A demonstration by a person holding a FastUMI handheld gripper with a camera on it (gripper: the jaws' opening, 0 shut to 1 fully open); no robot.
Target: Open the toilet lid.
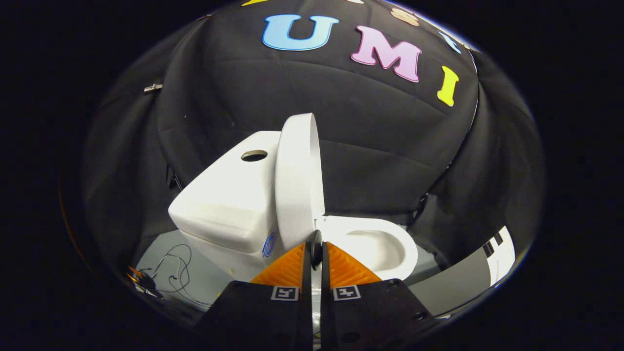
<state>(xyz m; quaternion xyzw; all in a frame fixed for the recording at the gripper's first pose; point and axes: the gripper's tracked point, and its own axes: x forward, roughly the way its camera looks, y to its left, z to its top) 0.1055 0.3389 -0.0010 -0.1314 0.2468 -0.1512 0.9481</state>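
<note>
A white toilet stands ahead against the booth wall. Its lid (297, 180) is raised, standing nearly upright beside the tank (229, 200), which has a round hole (254, 155) on top. The seat and bowl (385, 243) lie uncovered on the other side of the lid. My gripper (316, 251) is at the lid's near edge. Its fingers are drawn together to a narrow slit, and the lid's thin rim runs down into that slit, pinched between the tips.
Thin cables (170, 273) lie on the grey floor (161, 248) beside the tank. A grey and white panel with black marks (499, 253) curves past the bowl's far side. Black cloth hangs close behind the toilet.
</note>
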